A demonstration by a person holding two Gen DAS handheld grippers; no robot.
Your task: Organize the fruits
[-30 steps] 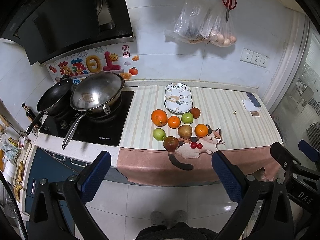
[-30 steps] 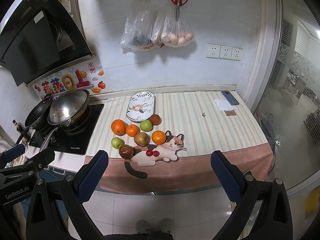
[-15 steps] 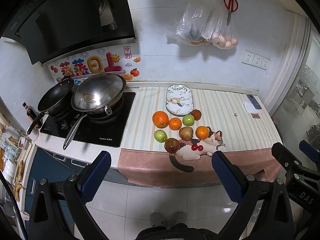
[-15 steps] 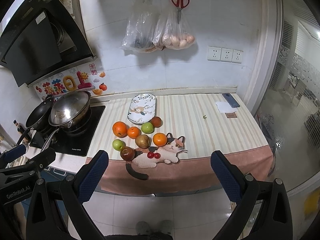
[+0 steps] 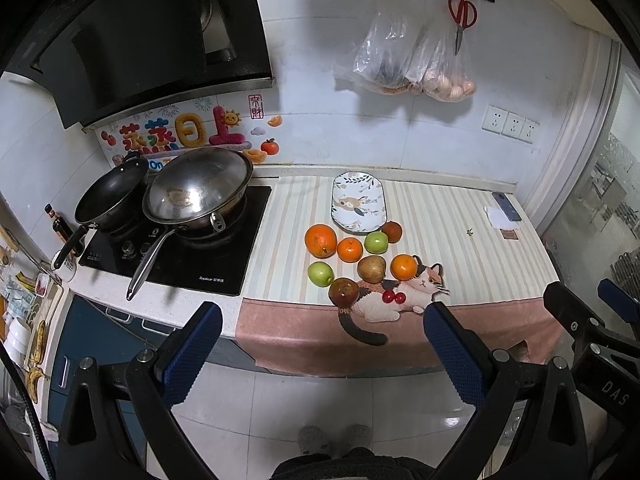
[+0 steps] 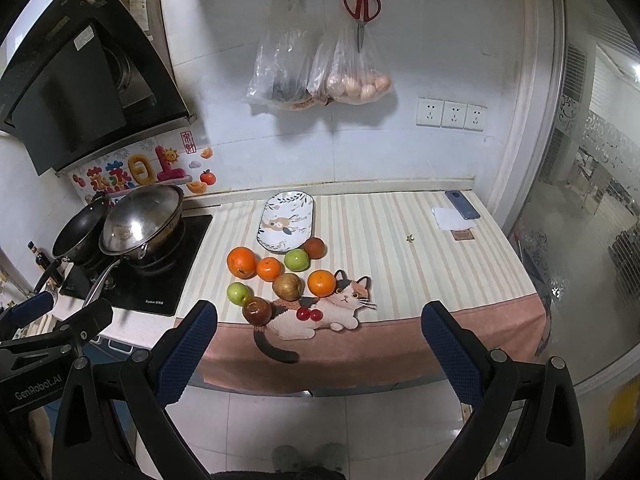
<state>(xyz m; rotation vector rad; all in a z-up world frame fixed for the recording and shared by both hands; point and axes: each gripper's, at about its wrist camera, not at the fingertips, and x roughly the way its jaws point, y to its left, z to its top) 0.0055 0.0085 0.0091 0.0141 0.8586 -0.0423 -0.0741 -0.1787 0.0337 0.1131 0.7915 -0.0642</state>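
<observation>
A: Stock, left to right?

B: Hob with pan (image 5: pixel 108 194) and wok (image 5: pixel 198 190). Then, on the striped mat (image 5: pixel 440 236), the fruit cluster: big orange (image 5: pixel 320 240), green apple (image 5: pixel 320 274), red apple (image 5: pixel 343 292), small orange (image 5: pixel 349 249), brown pear (image 5: pixel 371 268), second green apple (image 5: pixel 376 242), dark red fruit (image 5: pixel 392 231), third orange (image 5: pixel 403 267). Two cherries (image 5: pixel 394 297) lie just beside the red apple.

A: Plate?

B: Oval plate (image 5: pixel 359 202), bare, behind the cluster, near the wall.

A: Far right?

B: Phone (image 6: pixel 462 204) on paper, near the corner.

A: Claws?

B: Left gripper (image 5: pixel 322 354): spread wide, holding nothing, short of the counter edge. Right gripper (image 6: pixel 320 354): likewise wide apart, nothing held.
</observation>
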